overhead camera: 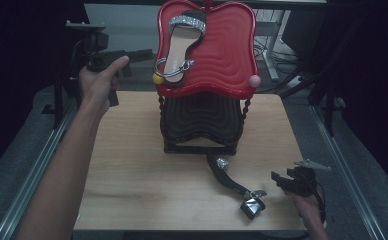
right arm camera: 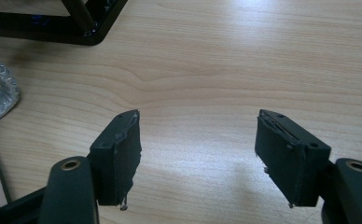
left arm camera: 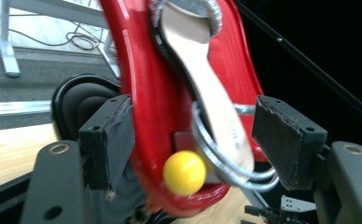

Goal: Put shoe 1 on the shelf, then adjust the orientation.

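Left gripper (left arm camera: pixel 193 140), jaws wide apart, level with the near edge of the glossy red ribbed plastic tray (left arm camera: pixel 142 93) on the black stand's (overhead camera: pixel 200 125) top tier. The beige-soled sandal with silver straps (left arm camera: pixel 212 88) lies on that tray, heel between the jaws, untouched. Yellow ball knob (left arm camera: pixel 184 172) at the tray rim. Right gripper (right arm camera: pixel 198 154) wide, nothing held, over the wooden worktop (right arm camera: pixel 216 60). No legible writing or brand.

One overhead camera, two riding the grippers

The high view looks down the bench (overhead camera: pixel 132 165); the left gripper view faces the red tray (left arm camera: pixel 142 93) closely, which both share.
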Action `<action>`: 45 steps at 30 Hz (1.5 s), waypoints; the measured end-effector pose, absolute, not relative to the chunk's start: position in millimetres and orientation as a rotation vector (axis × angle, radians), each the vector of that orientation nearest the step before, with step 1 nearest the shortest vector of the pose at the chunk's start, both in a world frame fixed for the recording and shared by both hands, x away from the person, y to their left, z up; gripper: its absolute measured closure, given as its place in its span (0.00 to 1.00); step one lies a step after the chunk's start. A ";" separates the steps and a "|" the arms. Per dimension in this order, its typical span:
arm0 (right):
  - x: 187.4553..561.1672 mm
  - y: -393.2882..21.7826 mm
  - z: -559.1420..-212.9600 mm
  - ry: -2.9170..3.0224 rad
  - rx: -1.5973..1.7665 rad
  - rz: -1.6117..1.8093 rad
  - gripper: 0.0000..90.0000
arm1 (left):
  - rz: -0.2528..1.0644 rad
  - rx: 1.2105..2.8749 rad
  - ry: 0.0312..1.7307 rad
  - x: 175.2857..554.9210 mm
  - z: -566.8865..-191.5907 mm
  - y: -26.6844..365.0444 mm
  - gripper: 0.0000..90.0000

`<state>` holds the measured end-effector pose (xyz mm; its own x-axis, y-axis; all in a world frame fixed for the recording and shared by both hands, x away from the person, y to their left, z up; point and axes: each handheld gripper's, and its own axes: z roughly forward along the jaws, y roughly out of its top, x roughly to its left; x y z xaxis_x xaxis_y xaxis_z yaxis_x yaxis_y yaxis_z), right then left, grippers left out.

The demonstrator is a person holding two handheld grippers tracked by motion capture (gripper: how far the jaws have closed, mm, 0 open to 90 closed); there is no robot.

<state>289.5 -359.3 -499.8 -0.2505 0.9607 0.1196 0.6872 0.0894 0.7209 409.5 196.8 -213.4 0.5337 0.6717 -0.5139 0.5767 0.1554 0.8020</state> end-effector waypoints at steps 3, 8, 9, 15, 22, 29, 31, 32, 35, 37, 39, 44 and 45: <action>290.1 -358.1 -499.6 1.991 1.617 0.971 0.37 | 0.098 1.505 1.135 407.7 -218.9 203.8 0.33; 290.6 -357.9 -499.0 1.995 1.613 0.977 0.39 | 0.102 1.500 1.153 406.8 -225.7 211.1 0.34; 290.6 -357.9 -499.0 1.995 1.613 0.977 0.39 | 0.100 1.499 1.155 406.7 -226.6 212.1 0.34; 290.3 -357.1 -491.5 1.995 1.588 1.013 0.48 | 0.098 1.495 1.161 405.8 -229.9 214.6 0.34; 294.1 -346.9 -479.8 2.120 1.483 1.099 0.73 | 0.099 1.502 1.166 405.0 -232.8 215.7 0.34; 297.1 -318.9 -465.4 2.306 1.331 1.127 0.99 | 0.104 1.507 1.177 401.6 -237.2 216.9 0.34; 297.5 -306.3 -464.5 2.380 1.277 1.107 1.00 | 0.105 1.518 1.179 401.3 -238.1 216.8 0.34; 297.6 -298.7 -464.3 2.423 1.239 1.083 1.00 | 0.106 1.517 1.183 401.1 -238.4 216.5 0.34; 295.9 -281.4 -465.1 2.499 1.168 1.049 1.00 | 0.108 1.521 1.187 400.9 -239.3 216.9 0.35; 294.5 -273.1 -465.9 2.536 1.136 1.026 1.00 | 0.108 1.521 1.188 400.4 -239.8 217.2 0.35; 292.5 -264.7 -467.0 2.571 1.091 1.004 1.00 | 0.109 1.521 1.190 399.5 -240.0 217.4 0.35; 290.3 -256.1 -468.7 2.617 1.058 0.970 1.00 | 0.112 1.520 1.196 398.2 -240.7 217.9 0.35; 289.9 -255.4 -468.9 2.621 1.066 0.961 1.00 | 0.113 1.521 1.197 398.1 -240.8 218.2 0.35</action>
